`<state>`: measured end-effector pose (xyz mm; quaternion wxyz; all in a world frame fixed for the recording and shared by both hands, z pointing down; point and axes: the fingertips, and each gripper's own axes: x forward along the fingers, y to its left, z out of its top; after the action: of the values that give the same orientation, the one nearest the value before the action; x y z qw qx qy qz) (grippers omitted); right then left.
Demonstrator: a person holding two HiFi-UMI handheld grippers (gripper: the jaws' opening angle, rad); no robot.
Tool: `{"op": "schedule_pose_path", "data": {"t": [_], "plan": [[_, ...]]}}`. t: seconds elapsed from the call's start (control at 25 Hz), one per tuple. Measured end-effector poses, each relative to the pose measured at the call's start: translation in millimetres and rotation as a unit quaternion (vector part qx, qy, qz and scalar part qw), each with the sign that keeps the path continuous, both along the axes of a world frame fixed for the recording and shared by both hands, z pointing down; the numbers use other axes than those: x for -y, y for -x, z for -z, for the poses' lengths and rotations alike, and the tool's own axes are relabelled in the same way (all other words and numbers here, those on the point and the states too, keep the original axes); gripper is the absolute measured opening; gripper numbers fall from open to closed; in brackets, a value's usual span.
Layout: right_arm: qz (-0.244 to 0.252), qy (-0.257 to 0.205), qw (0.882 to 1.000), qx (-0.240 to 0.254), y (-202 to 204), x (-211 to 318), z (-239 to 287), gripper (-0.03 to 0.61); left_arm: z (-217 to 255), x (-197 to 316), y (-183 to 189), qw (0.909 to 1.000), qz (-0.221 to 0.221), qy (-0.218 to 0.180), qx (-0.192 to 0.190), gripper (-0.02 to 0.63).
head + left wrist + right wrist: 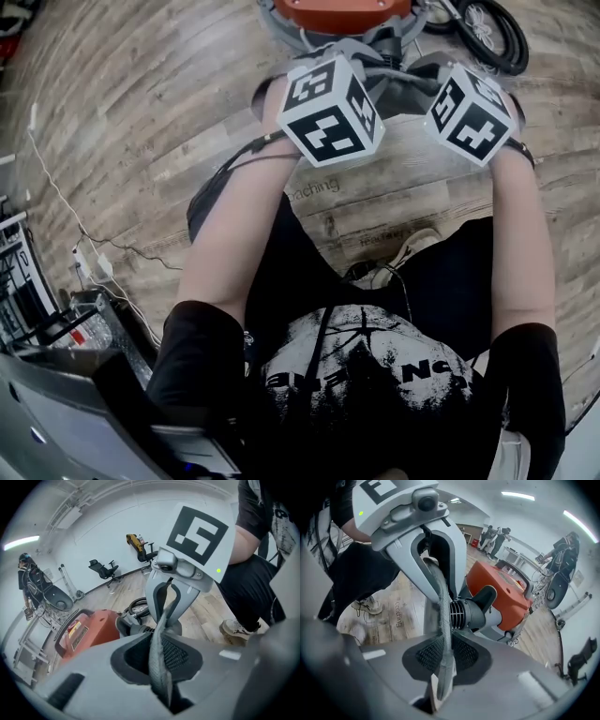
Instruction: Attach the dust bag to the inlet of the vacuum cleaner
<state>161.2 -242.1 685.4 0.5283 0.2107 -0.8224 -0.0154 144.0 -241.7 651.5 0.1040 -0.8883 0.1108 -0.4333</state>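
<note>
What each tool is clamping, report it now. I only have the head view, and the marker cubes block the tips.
Observer: Left tool is shut on a grey edge of the dust bag.
Operator: Now the right one.
Observer: Right tool is shut on the same bag's edge, facing the left tool.
Operator: Locate the inlet.
Observer: The black ribbed inlet shows just beyond the bag, on the orange vacuum cleaner.
</note>
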Motion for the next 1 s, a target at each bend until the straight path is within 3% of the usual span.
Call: {"op": "schedule_pose_path", "data": {"t": [0.16, 0.44, 0.56, 0.84, 1.0], "plan": [[0.011, -0.014, 1.0, -0.001, 5, 1, 7, 0.041, -1, 2, 7, 0.9997, 0.008, 0.016, -0.018, 0.052], [0.056, -0.068, 0.996, -0.027, 32, 4, 34, 0.048, -30, 8, 31, 0.9942, 0.069, 0.068, -0.047, 0.043], [0.062, -0.072, 0.995, -0.032, 36, 4, 37, 0.051, -34, 10, 31, 0.9955, 0.067, 0.059, -0.033, 0.043], [0.008, -0.011, 1.0, 0.004, 7, 3, 17, 0.04, -9, 8, 12, 0.9994, 0.028, 0.012, -0.016, 0.052], [-0.001, 0.007, 1.0, -0.003, -1, 5, 1, 0.035, -2, 7, -1, 1.0, 0.007, -0.007, -0.003, 0.058]]}}
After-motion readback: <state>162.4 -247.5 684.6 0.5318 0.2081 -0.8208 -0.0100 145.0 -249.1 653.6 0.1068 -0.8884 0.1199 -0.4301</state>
